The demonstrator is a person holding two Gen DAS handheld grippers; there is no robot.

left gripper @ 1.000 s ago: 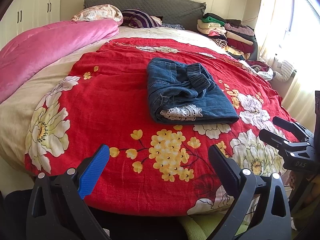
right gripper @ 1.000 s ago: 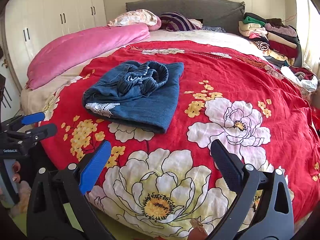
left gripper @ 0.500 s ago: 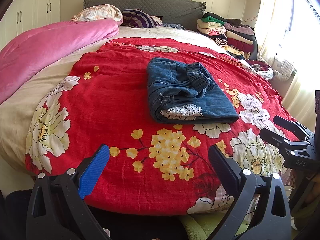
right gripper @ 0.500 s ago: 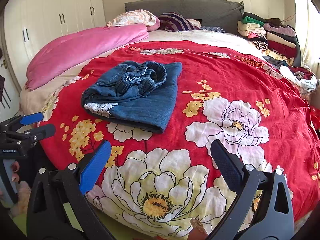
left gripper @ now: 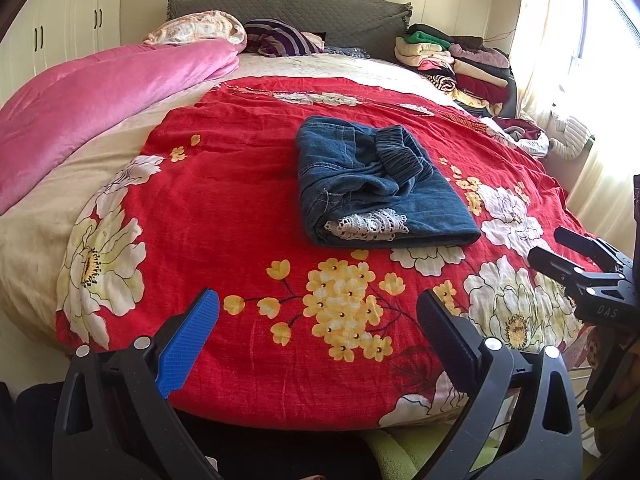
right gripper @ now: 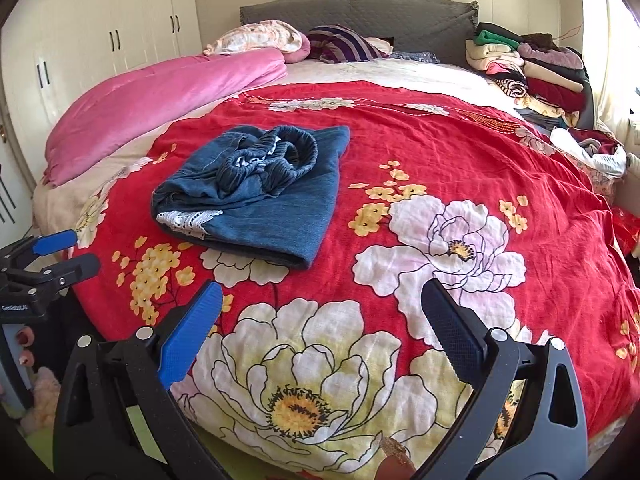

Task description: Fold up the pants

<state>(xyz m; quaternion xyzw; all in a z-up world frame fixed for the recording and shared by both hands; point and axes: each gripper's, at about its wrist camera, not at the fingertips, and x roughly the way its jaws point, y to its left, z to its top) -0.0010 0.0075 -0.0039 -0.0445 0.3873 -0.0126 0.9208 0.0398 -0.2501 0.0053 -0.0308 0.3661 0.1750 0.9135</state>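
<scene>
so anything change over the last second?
Almost nothing. In the right wrist view the folded jeans drift slightly left, so the right gripper shifted a touch. Nothing was grasped or released: left gripper and right are both open, short of the jeans on the red blanket.

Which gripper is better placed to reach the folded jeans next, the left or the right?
Probably the left. In its view the jeans lie almost straight ahead of the open left gripper. The right gripper, also open, sees them off to its left.
</scene>
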